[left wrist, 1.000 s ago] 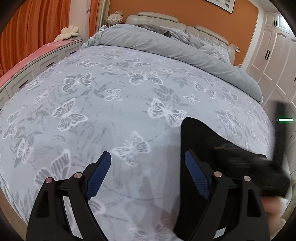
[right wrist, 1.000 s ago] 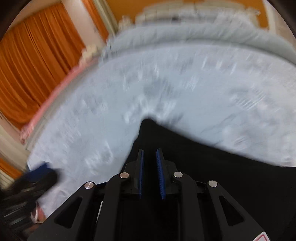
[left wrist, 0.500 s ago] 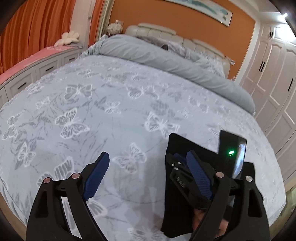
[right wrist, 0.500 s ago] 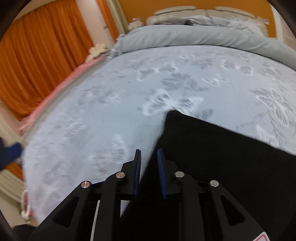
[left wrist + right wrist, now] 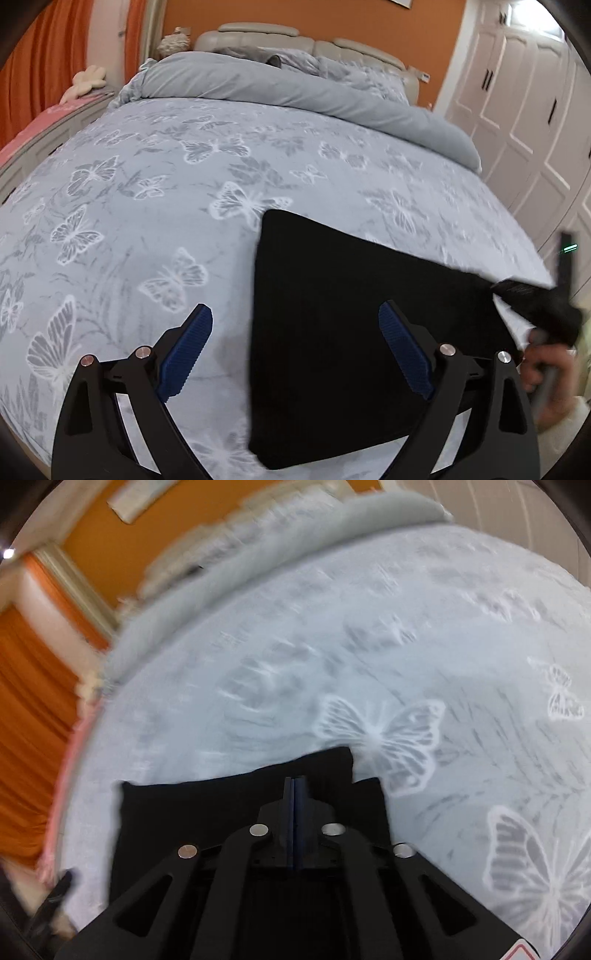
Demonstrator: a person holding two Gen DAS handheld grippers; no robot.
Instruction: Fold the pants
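pants are seen folded flat on butterfly bedspread | left gripper is held wide apart above them; nothing gripped | right gripper is pressed closed; nothing seen between pads

I log: pants, plain black. Bed cover, pale blue-grey, white and grey butterflies. Duvet, plain grey. Wall and curtain, orange. Wardrobe, white.

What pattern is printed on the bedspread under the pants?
White and grey butterflies on the pale blue-grey bedspread; clearest in the left wrist view.
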